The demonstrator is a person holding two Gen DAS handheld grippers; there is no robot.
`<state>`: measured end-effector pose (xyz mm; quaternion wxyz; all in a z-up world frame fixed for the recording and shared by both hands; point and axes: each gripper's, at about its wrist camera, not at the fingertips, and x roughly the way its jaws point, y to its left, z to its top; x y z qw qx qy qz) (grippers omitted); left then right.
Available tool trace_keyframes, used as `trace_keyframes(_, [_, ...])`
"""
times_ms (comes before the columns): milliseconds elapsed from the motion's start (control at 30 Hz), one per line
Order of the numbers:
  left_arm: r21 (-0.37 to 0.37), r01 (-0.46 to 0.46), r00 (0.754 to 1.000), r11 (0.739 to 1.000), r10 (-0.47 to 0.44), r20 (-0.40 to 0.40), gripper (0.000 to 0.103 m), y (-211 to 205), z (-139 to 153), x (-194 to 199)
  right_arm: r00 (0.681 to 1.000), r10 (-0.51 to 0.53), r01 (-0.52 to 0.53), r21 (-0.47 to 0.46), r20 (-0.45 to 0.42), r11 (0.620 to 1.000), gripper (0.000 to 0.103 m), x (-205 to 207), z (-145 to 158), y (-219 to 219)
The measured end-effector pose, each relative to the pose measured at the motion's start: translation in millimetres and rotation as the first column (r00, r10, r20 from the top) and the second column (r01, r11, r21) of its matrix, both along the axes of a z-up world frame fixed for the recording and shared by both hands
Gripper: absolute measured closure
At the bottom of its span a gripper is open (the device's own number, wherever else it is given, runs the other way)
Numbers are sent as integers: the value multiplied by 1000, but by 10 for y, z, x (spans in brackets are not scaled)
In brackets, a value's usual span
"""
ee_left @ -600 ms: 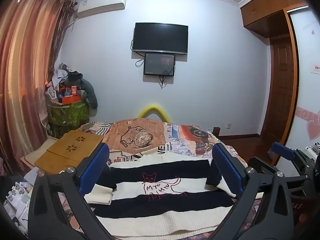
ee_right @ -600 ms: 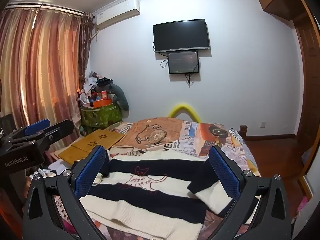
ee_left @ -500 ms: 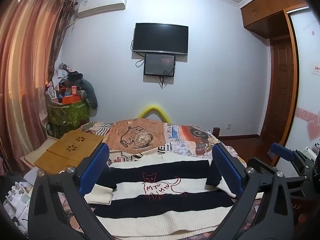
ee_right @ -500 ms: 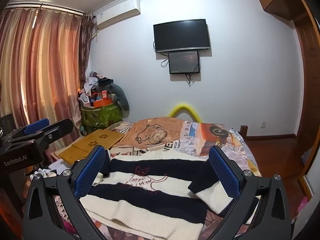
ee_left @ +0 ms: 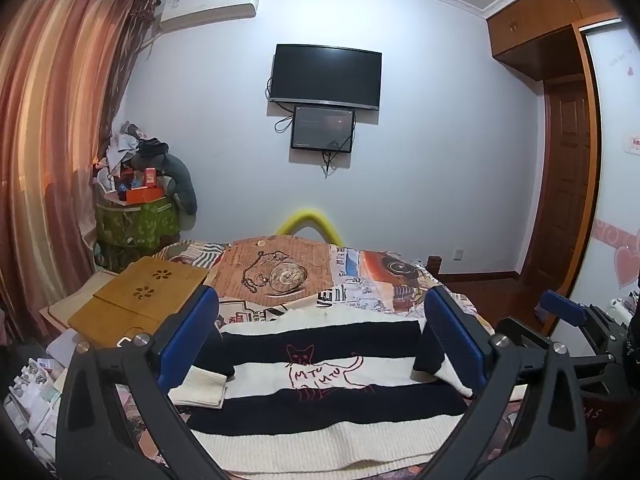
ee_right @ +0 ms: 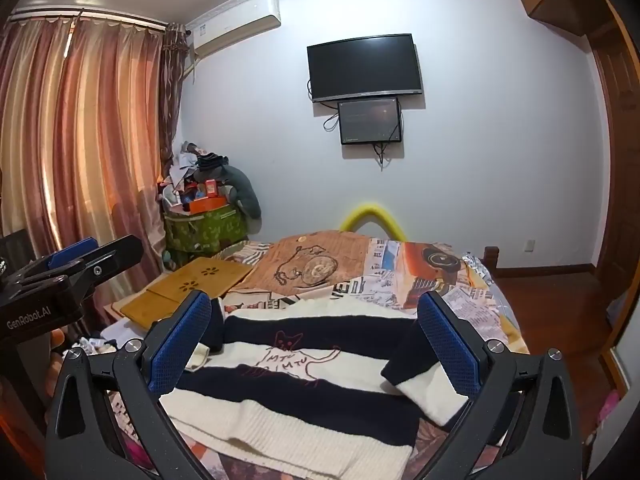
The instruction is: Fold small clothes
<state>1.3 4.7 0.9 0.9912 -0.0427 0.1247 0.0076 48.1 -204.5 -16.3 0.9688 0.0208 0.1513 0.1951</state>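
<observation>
A bed (ee_left: 360,276) with a patchwork newspaper-print cover filled the room's middle. On its near end lay a small knitted sweater with broad navy and cream stripes and a red cat outline (ee_left: 320,364), spread flat, both sleeves already turned in over the body. The left gripper (ee_left: 320,344) and right gripper (ee_right: 316,344) hovered above it, their blue-padded fingers (ee_left: 188,340) spread as wide as they go, holding nothing. The knit looked soft, thick and limp, likely to sag and stretch if lifted by one point; the ribbed cream hem (ee_right: 288,436), at its two corners, seemed the best hold.
</observation>
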Motion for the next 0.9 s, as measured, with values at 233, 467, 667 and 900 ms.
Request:
trace_keyframes(233, [-3, -5, 1000, 1000, 5, 3, 0, 12, -4, -9, 1000, 2, -2, 1, -3, 1000, 0, 9, 5, -8])
trace_keyframes(467, [0, -5, 1000, 1000, 5, 6, 0, 2, -6, -11, 1000, 2, -2, 1, -3, 1000, 0, 7, 6, -10])
trace_keyframes(667, [13, -6, 1000, 1000, 6, 10, 0, -23, -14, -20, 1000, 3, -3, 2, -3, 1000, 0, 10, 10, 4])
trace_keyframes(900, [11, -5, 1000, 1000, 5, 9, 0, -32, -23, -22, 1000, 3, -3, 2, -4, 1000, 0, 12, 11, 2])
